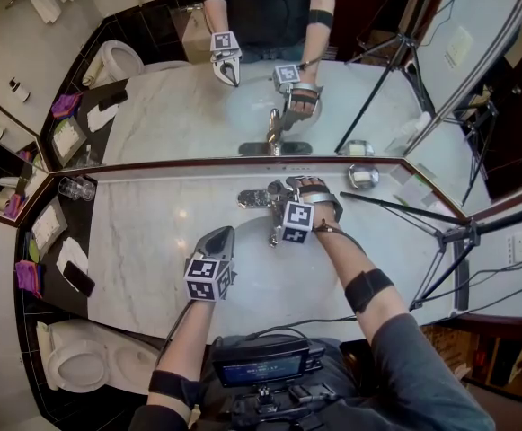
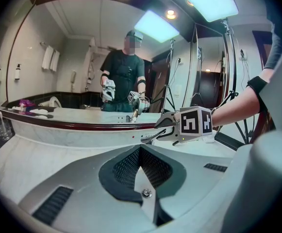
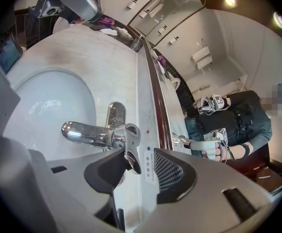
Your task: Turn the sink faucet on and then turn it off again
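A chrome faucet [image 1: 259,197] stands at the back of the marble counter [image 1: 153,241], against the mirror. In the right gripper view its spout [image 3: 82,132] reaches out over the white basin [image 3: 48,106]. Its lever handle [image 3: 127,136] hangs between the jaws of my right gripper [image 3: 133,154]. Those jaws are open, with a gap showing on the mirror side of the lever. In the head view the right gripper [image 1: 277,196] sits right at the faucet. My left gripper [image 1: 223,233] rests to the left over the counter, shut and empty [image 2: 141,152].
The mirror [image 1: 198,115] runs along the back of the counter. Two glasses [image 1: 76,188] stand at the far left and a small metal dish [image 1: 363,176] at the right. A tripod [image 1: 440,236] leans over the right end. A phone [image 1: 79,278] lies on the dark side shelf, with a toilet [image 1: 76,362] below it.
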{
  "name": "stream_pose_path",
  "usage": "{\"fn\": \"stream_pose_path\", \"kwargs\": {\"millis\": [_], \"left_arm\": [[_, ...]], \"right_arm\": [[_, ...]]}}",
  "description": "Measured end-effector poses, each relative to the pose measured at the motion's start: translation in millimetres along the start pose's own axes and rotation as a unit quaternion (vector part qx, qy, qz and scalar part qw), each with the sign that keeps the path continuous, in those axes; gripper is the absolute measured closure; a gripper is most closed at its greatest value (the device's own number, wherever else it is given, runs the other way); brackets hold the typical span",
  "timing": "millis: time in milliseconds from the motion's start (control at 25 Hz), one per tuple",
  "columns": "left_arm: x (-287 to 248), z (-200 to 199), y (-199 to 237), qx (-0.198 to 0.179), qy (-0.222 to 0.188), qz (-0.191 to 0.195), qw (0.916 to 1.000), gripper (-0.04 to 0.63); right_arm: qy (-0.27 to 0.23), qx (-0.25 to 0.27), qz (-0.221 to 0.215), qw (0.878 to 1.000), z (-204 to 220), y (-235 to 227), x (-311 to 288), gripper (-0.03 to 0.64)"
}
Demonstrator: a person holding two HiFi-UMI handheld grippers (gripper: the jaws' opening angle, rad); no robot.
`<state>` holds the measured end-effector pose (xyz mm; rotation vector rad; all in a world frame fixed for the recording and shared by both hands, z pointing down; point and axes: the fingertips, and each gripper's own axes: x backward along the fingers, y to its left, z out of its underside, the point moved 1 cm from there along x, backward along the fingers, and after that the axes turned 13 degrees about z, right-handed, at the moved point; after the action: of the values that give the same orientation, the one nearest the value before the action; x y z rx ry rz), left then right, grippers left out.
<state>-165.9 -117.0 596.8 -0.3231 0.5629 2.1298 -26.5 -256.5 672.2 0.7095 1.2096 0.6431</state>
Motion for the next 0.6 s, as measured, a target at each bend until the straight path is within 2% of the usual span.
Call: {"fn": "stream_pose_path", "kwargs": {"millis": [360, 600], "left_arm": [[1.9, -5.8, -0.7, -0.006, -0.003, 0.001, 1.0, 0.595], [2.3, -7.7, -4.9, -0.008, -0.006, 0.004, 0.9999, 0.595]], "right_arm": [[0.004, 0.006, 0.006, 1.0, 4.7, -1.3, 18.8, 0.413], [-0.006, -0.03, 0.01, 0.999, 9.8, -1.2, 45.6, 0.433]]}}
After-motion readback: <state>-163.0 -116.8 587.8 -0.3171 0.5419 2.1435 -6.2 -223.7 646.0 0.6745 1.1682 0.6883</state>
